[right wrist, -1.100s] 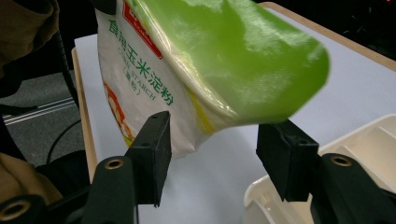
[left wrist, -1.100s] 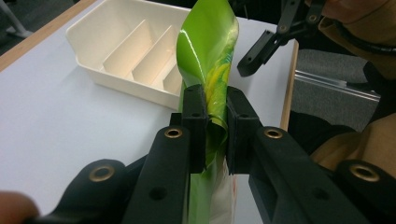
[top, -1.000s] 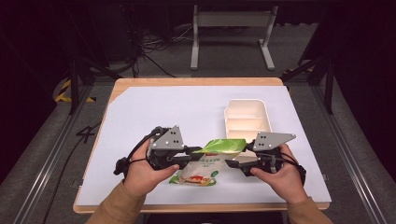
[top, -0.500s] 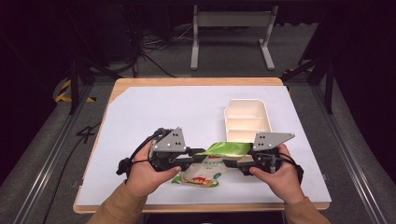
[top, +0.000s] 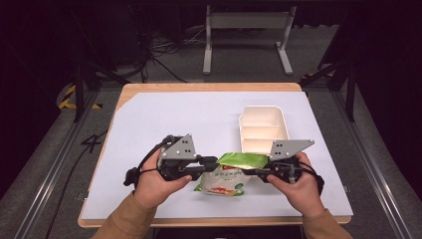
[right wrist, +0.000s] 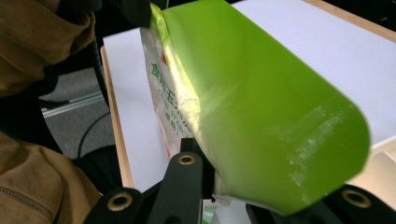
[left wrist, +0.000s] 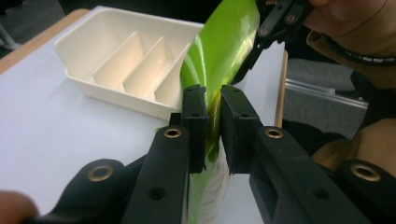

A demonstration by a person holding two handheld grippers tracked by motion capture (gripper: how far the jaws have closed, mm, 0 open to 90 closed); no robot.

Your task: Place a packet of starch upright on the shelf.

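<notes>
A green and white snack pouch (top: 230, 172) hangs between both grippers just above the white table sheet, near its front edge. My left gripper (top: 209, 163) is shut on the pouch's left edge; in the left gripper view its jaws pinch the green film (left wrist: 213, 100). On the other side, my right gripper (top: 259, 172) is shut on the right edge, where the green back of the pouch (right wrist: 261, 102) covers most of its jaws. The printed white front (right wrist: 161, 88) faces the person.
A cream tray with dividers (top: 263, 130) (left wrist: 121, 65) stands on the sheet just behind the right gripper. The wooden table edge (top: 209, 220) runs below the hands. A metal stand (top: 246, 35) is on the floor behind the table.
Both hands have drawn slightly towards the front edge with the pouch, and the pouch now hangs lower and more stretched between the grippers.
</notes>
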